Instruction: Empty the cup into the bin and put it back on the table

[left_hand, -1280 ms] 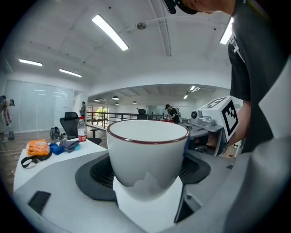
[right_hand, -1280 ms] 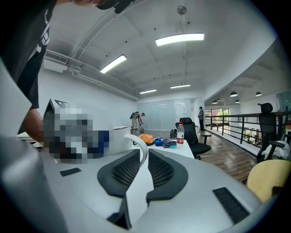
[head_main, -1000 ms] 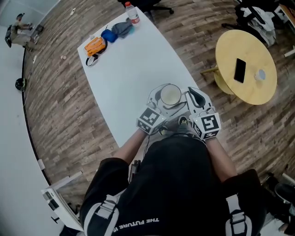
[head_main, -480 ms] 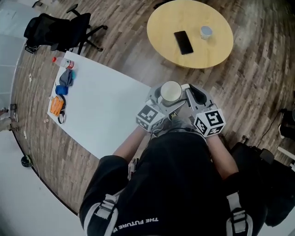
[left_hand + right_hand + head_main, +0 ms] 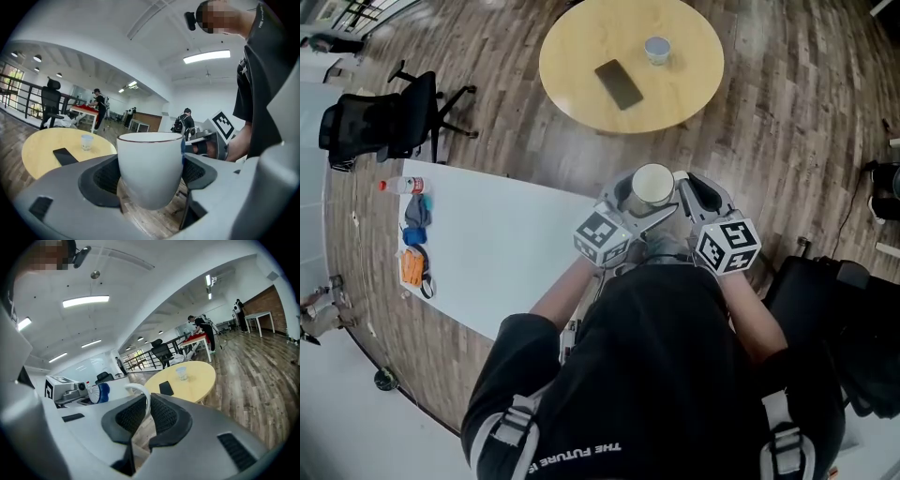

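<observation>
- Cup [image 5: 652, 185]: in the air in front of me, upright, over the wood floor [image 5: 787, 112], just off the corner of the white table [image 5: 506, 253]. No bin in any view, so I judge this is the carry, not the tip.
- Left claw [image 5: 633, 214]: clamped on the cup's body, one pad each side. It takes the weight & keeps the cup level so nothing spills early.
- Right claw [image 5: 692, 197]: shut on the handle [image 5: 140, 397], thin white loop pinched btw the pads. Prob there to steady the cup & give a lever for tipping.
- Head view only: the layout. Round table [image 5: 572, 66] ahead w/ a phone [image 5: 619, 84] & a small cup [image 5: 657, 49]. Inside of my cup looks pale; contents unclear.
- Left claw view only: the body grip, w/ the cup's base hanging clear.
- Right claw view only: the pinch on the handle.
</observation>
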### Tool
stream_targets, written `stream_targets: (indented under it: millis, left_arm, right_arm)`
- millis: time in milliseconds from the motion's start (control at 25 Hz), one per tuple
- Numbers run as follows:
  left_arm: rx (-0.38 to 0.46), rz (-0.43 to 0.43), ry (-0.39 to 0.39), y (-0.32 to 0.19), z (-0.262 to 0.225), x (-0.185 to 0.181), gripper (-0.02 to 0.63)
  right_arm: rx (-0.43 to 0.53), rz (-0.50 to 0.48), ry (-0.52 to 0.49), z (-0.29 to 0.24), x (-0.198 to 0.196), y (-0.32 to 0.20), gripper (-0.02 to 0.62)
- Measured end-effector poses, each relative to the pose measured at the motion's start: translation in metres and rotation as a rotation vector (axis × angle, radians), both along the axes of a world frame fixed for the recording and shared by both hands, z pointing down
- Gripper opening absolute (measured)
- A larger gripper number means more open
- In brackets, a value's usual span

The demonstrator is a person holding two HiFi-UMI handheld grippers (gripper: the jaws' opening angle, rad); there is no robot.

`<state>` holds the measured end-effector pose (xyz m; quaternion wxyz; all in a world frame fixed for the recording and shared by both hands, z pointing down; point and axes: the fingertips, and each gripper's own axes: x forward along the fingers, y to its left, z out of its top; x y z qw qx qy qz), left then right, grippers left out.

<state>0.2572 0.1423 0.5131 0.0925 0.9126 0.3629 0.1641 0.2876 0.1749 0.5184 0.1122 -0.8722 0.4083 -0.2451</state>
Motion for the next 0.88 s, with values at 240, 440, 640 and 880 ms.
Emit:
stream_targets:
  millis: [240, 440, 640, 880]
  left_arm:
    - [-0.015, 0.005, -0.181, 0.01, 0.044, 0.001, 0.405]
    - [-0.062, 0.025, -0.415, 0.018, 0.094, -0.008, 0.405]
    - [-0.14, 0.038, -0.61, 0.023, 0.135, -0.018, 0.405]
    - [-0.169, 0.047, -0.765, 0.029, 0.179, -0.036, 0.405]
  right_arm:
    - [-0.093, 0.026, -0.132, 0.044, 0.001, 0.01, 0.041]
    - [-0.16, 0.033, -0.326, 0.096, -0.009, 0.019, 0.041]
    - [-0.208, 0.044, -0.468, 0.14, -0.021, 0.025, 0.041]
    - [-0.246, 0.033, -0.589, 0.186, -0.04, 0.031, 0.041]
